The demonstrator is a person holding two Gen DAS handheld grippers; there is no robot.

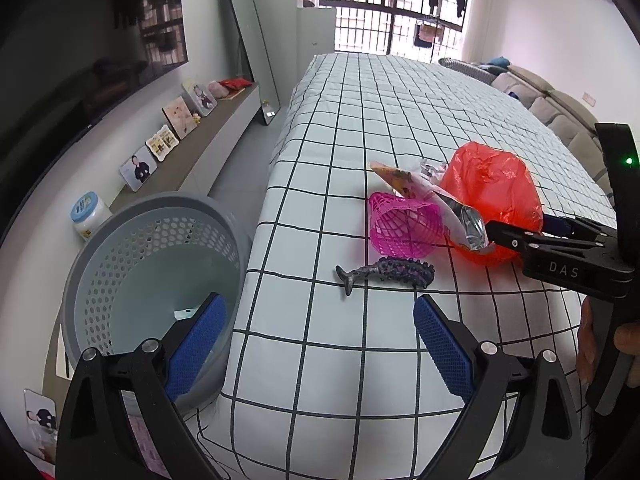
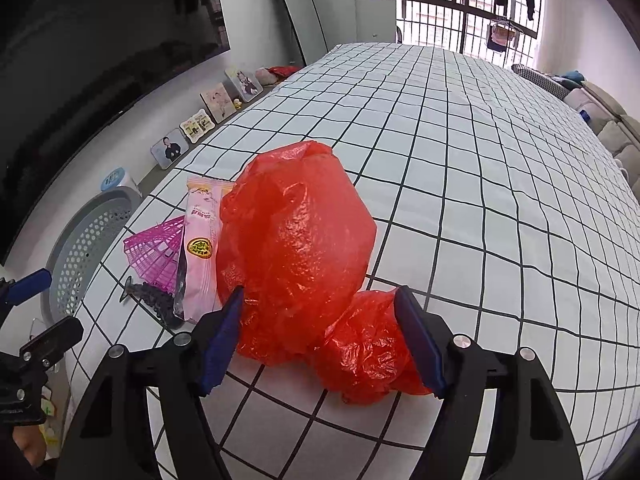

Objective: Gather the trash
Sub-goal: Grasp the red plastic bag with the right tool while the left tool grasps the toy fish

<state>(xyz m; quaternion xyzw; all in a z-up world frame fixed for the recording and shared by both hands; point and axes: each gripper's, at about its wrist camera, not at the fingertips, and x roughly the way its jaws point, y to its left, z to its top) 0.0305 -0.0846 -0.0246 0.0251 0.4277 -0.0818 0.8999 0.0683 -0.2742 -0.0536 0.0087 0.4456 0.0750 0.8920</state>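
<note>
- Left wrist view: my left gripper (image 1: 320, 344) hangs with its fingers spread wide and nothing between them, above the near left corner of the checked tablecloth (image 1: 360, 120).
- Just off the table's left edge stands the grey perforated basket (image 1: 152, 280); a small scrap seems to lie at its bottom.
- The trash sits in a cluster near the near edge, toward the right: a red plastic bag (image 1: 496, 196), a snack wrapper (image 1: 432, 196) leaning on it, a pink plastic mesh cone (image 1: 404, 228) and a dark tentacle-shaped toy (image 1: 384, 272) closest to me.
- The right gripper (image 1: 500, 236) reaches in from the right, its tip at the wrapper's silver end and the bag.
- Right wrist view: the right gripper's blue pads (image 2: 420, 340) stand apart, straddling the bag's lower crumpled lobe (image 2: 368, 360). They look parted rather than pinching; whether the film touches them I cannot tell.
- The pink wrapper (image 2: 200, 248) lies touching the bag's left side, mesh cone (image 2: 154, 252) and toy (image 2: 154, 300) beyond it.
- I judge the bag feather-light, soft and slippery; it will collapse under pressure, so I would close on the bunched lobe, where the film is thickest.
</note>
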